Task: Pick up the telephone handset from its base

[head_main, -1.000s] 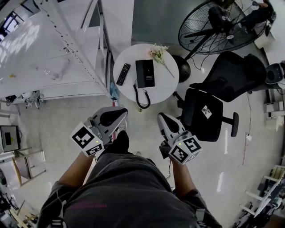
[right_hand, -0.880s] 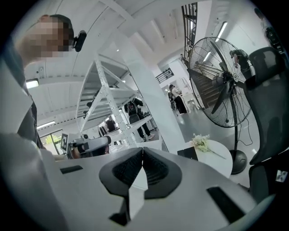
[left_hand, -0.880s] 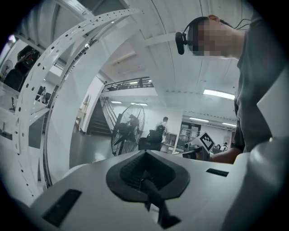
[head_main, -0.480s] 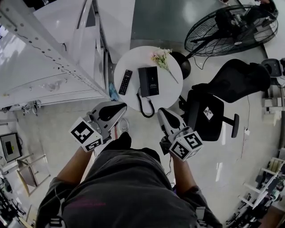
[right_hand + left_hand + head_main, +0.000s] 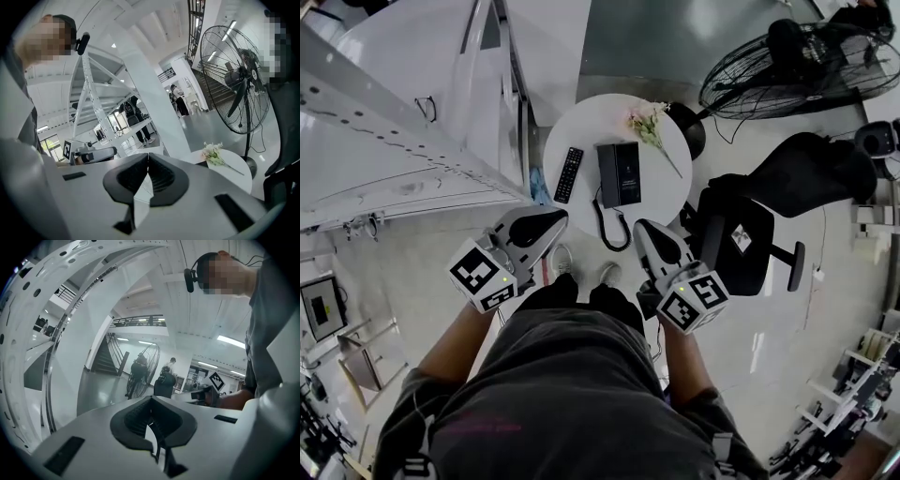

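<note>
The handset lies on its base, on the round white bench. It is black on black, so I see its outline only weakly. It is ahead of both hand-held grippers and well apart from them. The left hand-held gripper is below and left of it in the head view, and the right hand-held gripper is below and right. Its long axis runs away from me, toward the top of the head view. The cord loops over the near bench edge between the two. A remote lies left of the base and flowers lie at its far right. Both hand-held grippers have their jaws closed together on nothing.
</note>
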### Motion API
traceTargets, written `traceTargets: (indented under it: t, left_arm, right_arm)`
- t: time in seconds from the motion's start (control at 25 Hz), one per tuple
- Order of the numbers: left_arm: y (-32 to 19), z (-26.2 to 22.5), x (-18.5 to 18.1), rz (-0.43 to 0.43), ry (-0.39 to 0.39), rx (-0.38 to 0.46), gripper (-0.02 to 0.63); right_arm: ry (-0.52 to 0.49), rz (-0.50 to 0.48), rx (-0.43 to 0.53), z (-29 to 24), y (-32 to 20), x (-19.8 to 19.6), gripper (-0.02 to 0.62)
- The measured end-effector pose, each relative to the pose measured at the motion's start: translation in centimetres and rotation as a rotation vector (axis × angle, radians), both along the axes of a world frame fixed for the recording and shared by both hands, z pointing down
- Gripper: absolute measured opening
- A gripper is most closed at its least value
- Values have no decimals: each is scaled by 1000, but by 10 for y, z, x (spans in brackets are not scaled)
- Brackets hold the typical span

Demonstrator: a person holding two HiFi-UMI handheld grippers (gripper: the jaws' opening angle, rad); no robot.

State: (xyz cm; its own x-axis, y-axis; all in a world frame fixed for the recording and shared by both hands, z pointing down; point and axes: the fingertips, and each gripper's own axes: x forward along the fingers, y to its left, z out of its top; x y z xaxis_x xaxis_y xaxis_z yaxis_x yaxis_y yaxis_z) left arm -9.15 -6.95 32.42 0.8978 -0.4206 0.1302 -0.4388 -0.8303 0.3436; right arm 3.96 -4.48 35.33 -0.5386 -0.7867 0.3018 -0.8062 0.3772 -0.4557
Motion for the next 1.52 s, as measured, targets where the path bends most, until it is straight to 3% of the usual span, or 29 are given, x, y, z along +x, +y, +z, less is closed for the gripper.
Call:
traceTargets:
  t: [0.48,1.12,1.52]
  left_arm:
    - [-36,41,20,-78,-15,-98,14]
    - [-84,165,82,-228,-109,-298,14]
    - [-101,251,96,-286,-188,-409,15]
  right_arm:
    - [-5,-68,-48,27,-37,17,20]
    - [-15,-230,-179,98,-95,77,20]
    - [-24,-297,-258,139,-102,97,20]
